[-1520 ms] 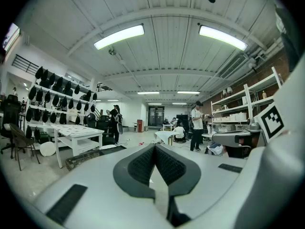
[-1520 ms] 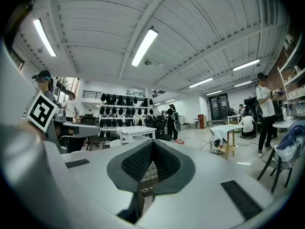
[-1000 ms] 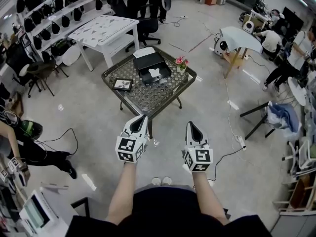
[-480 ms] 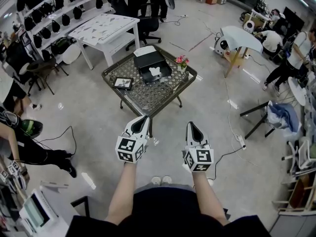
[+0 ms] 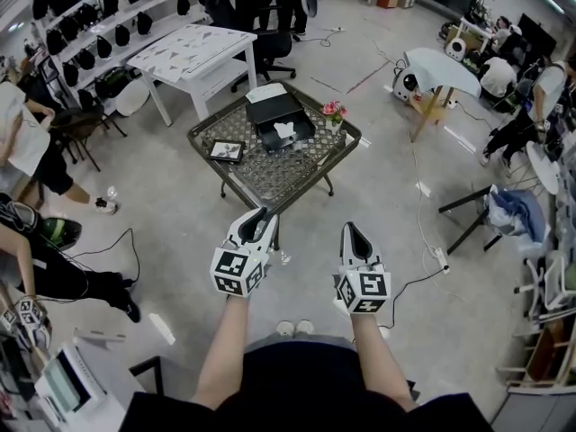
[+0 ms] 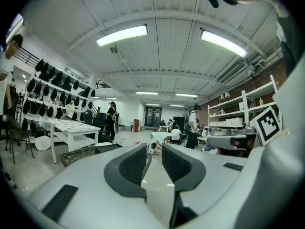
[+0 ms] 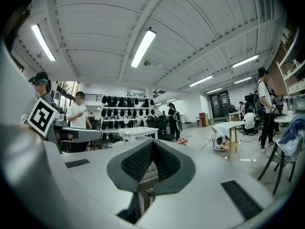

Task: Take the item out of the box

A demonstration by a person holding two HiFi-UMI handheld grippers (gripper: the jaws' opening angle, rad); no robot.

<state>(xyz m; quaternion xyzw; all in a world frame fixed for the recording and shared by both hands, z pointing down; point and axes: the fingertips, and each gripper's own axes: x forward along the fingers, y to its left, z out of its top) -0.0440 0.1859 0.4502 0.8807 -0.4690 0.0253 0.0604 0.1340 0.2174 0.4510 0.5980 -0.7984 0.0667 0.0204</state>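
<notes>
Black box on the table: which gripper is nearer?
Left. The left gripper, its empty jaws just opening, hangs short of the box, slightly left of it; the right gripper hangs farther off, to its right.

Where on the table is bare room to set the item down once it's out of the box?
Free: the near corner of the table, between the dark frame on the left, the black box behind and the right rim. Crowded: the far half, box plus flowers.

My left gripper (image 5: 260, 214) and right gripper (image 5: 349, 229) wear black-and-white square markers; the box (image 5: 302, 133) is black, its item (image 5: 284, 131) white, the flowers (image 5: 332, 111) pink.
</notes>
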